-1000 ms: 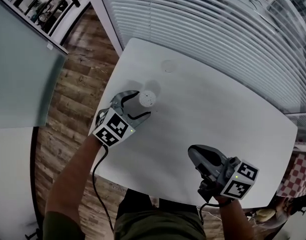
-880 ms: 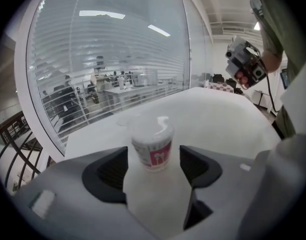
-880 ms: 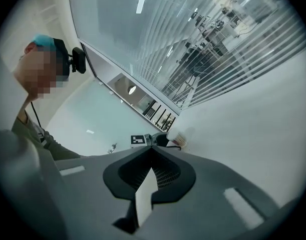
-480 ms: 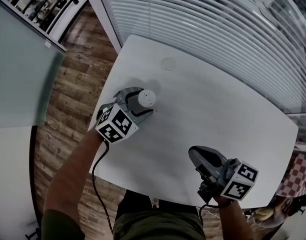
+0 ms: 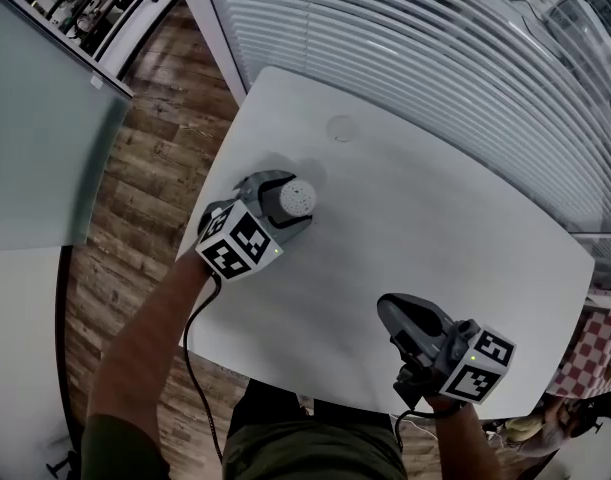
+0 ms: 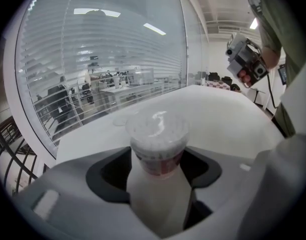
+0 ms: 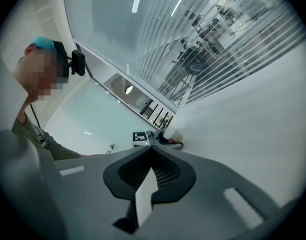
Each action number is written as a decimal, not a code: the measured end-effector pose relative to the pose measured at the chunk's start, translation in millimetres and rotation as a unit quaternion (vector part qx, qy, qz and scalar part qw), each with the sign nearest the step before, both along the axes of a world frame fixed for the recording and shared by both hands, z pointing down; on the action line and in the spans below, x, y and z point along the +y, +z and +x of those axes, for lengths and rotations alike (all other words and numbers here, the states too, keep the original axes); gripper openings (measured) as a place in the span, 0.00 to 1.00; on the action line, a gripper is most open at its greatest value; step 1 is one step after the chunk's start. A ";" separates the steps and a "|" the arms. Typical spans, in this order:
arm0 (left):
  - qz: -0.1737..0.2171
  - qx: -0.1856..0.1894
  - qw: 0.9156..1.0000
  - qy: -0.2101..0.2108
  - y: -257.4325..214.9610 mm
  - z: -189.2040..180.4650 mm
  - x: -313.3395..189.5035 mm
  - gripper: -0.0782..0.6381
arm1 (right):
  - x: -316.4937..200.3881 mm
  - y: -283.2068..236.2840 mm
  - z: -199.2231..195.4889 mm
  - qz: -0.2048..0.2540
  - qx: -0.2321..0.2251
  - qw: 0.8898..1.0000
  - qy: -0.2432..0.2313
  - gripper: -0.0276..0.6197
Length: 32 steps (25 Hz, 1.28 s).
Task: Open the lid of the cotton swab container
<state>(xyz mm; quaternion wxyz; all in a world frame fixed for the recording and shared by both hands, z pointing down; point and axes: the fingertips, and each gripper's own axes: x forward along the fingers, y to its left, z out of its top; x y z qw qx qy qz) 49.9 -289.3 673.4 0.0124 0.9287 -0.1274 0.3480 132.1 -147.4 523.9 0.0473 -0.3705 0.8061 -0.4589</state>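
Left tool (image 5: 282, 204) clamped on body of cotton swab container (image 6: 158, 156), which stood upright near left edge of counter (image 5: 435, 208). Lid (image 6: 157, 124) was on. Judged light, thin slick plastic, crushable; take lid by rim. Right tool (image 5: 393, 310) was shut, empty, well apart

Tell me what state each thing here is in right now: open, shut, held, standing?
cotton swab container: upright on the table, gripped around its body.
lid: on the container, closed.
left gripper: shut on the cotton swab container.
right gripper: shut, empty, apart from the container near the table's near edge.
window blinds: lowered.
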 end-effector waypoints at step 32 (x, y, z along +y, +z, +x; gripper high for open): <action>0.023 0.029 0.999 0.011 -127.9 -21.7 10.7 0.48 | -22.6 -83.8 -29.2 0.070 0.022 0.997 0.005 0.06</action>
